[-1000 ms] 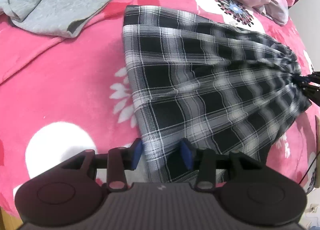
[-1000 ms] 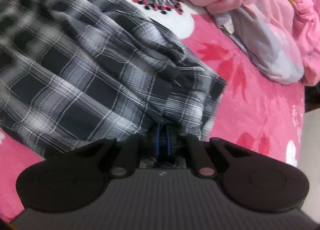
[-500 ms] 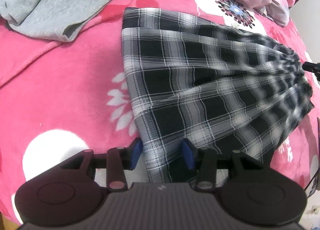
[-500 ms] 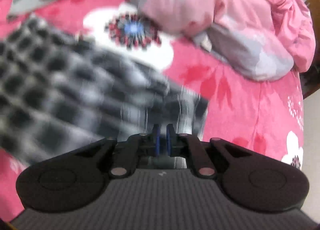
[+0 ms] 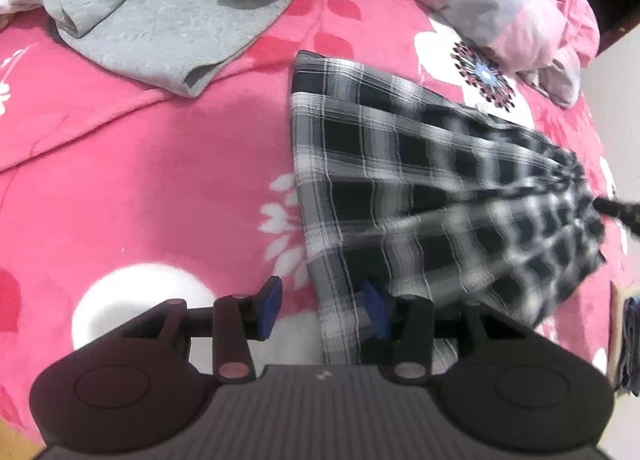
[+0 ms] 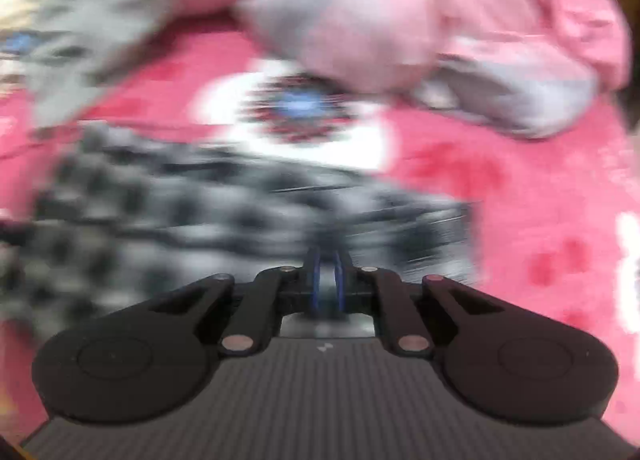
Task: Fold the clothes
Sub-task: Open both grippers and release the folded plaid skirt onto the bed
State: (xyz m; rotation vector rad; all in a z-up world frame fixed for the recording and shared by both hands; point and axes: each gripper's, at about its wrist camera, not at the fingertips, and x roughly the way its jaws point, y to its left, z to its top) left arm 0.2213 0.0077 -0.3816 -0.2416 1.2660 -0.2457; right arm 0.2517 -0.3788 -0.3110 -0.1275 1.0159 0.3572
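1. The plaid skirt (image 5: 420, 195) lies spread out on a bed with a pink floral blanket (image 5: 160, 187), fanning from a wide straight edge on the left to a gathered end on the right.

2. The left gripper (image 5: 322, 310) sits low at the near edge of the skirt, pointing forward across the bed. Its jaws are wide apart, with blue pads (image 5: 269, 306) showing on the inside. A strip of the plaid edge runs down between them, close against the right pad, while the left pad is over bare blanket. So it's not clamping anything.

3. The right gripper (image 6: 326, 284) comes in at the gathered end of the skirt (image 6: 200, 219), jaws pulled nearly together with only a thin sliver between the blue pads. Plaid fabric bunches right at the tips and looks pinched there (this view is super blurry, so details are mush). In the left wrist view, the tip of this gripper (image 5: 618, 211) pokes in from the right edge, right at the bunched end.

4. A grey sweatshirt (image 5: 160, 15) is crumpled at the far left of the bed, apart from the skirt.

5. A pink and grey pillow (image 5: 512, 7) sits at the far right, beyond a big flower print on the blanket.
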